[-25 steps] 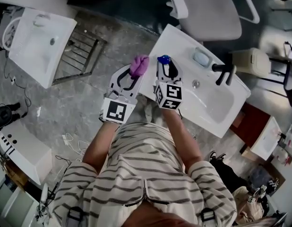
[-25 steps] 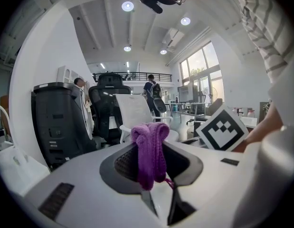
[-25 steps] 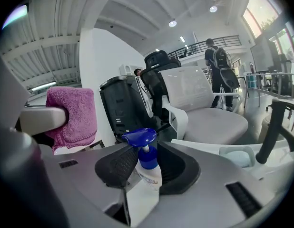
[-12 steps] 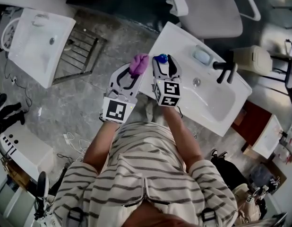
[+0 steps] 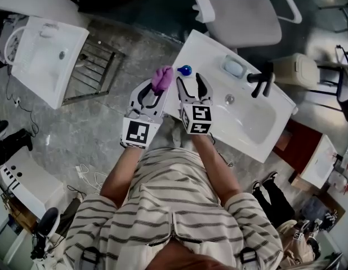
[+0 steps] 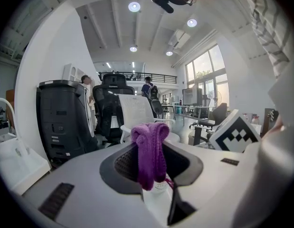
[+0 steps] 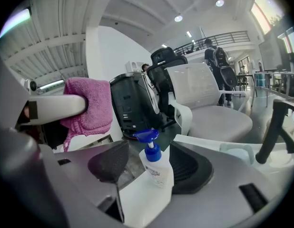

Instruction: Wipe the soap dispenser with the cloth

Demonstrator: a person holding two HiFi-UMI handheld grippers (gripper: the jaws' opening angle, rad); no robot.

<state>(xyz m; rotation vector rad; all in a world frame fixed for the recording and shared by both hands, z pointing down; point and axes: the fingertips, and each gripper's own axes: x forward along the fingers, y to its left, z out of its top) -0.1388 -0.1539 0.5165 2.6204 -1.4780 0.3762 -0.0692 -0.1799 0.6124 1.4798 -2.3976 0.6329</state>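
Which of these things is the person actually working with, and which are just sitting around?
In the job: purple cloth, pinched in the left gripper; soap dispenser on the sink's corner; right gripper, its jaws have just been opening, the dispenser at their tips ungripped.
Lying about: soap dish, black tap, white chair, second sink.

**Around your washbasin**

Before you stands a white washbasin (image 5: 213,49). A pale soap dish (image 5: 233,67) sits along its far edge, with a black tap (image 5: 259,79) beside it toward the right corner. Beyond it is a white chair (image 5: 244,13). On the floor to your left, a second basin (image 5: 47,58) lies beside a wire rack (image 5: 95,66).
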